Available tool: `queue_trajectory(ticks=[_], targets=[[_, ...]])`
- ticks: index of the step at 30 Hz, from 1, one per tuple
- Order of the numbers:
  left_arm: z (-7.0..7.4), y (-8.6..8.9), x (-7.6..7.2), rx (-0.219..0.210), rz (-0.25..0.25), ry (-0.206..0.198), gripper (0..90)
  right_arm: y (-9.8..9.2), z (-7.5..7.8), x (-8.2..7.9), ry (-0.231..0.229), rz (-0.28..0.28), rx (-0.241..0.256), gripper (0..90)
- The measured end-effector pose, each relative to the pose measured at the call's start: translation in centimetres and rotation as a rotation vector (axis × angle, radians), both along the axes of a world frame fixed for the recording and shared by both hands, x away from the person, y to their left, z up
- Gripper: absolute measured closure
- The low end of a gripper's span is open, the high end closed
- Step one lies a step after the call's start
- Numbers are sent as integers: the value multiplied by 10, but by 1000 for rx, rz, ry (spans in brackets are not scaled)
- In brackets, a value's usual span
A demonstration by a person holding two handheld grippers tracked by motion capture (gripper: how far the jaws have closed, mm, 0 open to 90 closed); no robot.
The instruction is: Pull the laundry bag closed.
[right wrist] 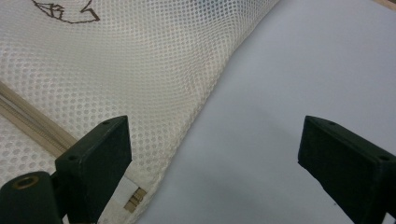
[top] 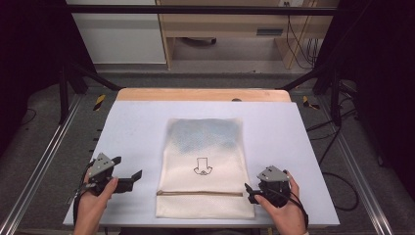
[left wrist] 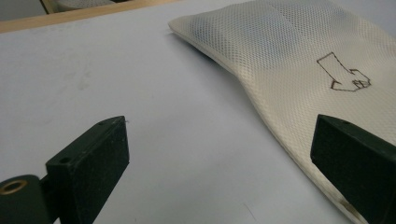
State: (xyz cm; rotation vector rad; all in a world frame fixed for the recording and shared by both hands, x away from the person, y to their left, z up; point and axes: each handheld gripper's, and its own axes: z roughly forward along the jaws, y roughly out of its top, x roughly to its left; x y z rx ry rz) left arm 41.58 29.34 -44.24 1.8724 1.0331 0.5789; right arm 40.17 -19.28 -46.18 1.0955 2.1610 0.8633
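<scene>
Cream mesh bag lies flat mid-table, zipper nearest us, perhaps something bluish inside. We hold the left gripper left of the bag, the right gripper at its right edge; both jaws apart, empty

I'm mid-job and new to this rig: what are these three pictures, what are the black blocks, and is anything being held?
There is no robot arm here. A person holds a handheld two-jaw tool in each hand: the left gripper and the right gripper. The high view looks down from above the person's side of the table. The other two pictures come from cameras riding on the grippers; the black blocks rising from the bottom are each gripper's own jaws. A cream mesh bag with a zipper near its close end and a drawn arrow lies flat on the white table. Both grippers are open, one at each side of the bag, and hold nothing.
</scene>
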Motion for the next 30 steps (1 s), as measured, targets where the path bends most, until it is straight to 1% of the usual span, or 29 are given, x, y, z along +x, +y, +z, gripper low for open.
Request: queue_trajectory(ticks=[2, 4, 5, 6, 8, 9, 11, 14, 15, 17, 19, 20, 21, 22, 23, 25, 26, 28, 30], targets=[[0, -3, -12, 6, 19, 34, 43, 1, 1, -1, -3, 14, -1, 100], [-1, -6, -22, -1, 12, 44, 44, 2, 2, -2, -11, 26, 0, 102], [-1, -7, -25, 12, 6, 45, 43, 4, 3, -3, -14, 35, 0, 111], [1, -7, -27, 34, 5, 39, 42, 5, 3, -4, -17, 41, -6, 121], [3, -8, -26, 73, 12, 18, 42, 9, 4, -6, -31, 60, -17, 129], [4, -7, -25, 81, 16, 10, 43, 11, 5, -6, -33, 73, -19, 132], [5, -3, -24, 97, 32, 8, 46, 17, 6, -7, -32, 89, -26, 148], [6, 5, -22, 96, 45, 11, 51, 30, 11, -8, -24, 136, -39, 161], [6, 5, -22, 96, 45, 11, 51, 35, 13, -7, -26, 149, -45, 170], [7, 15, -20, 101, 76, 17, 56, 46, 18, -6, -29, 186, -51, 180], [7, 20, -18, 110, 89, 25, 62, 57, 24, -5, -34, 218, -78, 207], [7, 23, -18, 107, 99, 26, 63, 62, 27, -5, -24, 234, -89, 214], [7, 23, -18, 107, 99, 26, 65, 62, 27, -5, -24, 234, -89, 214], [7, 26, -17, 100, 112, 33, 66, 74, 32, -3, -5, 266, -104, 223], [7, 27, -16, 104, 113, 33, 67, 79, 34, -2, 7, 281, -115, 232], [6, 28, -16, 103, 114, 39, 68, 86, 37, -2, 16, 307, -124, 263], [5, 29, -14, 101, 113, 47, 69, 92, 39, 0, 29, 324, -131, 262], [5, 30, -13, 111, 112, 46, 70, 99, 41, 1, 52, 350, -142, 262], [4, 30, -12, 117, 113, 46, 70, 107, 44, 3, 61, 380, -143, 261]])
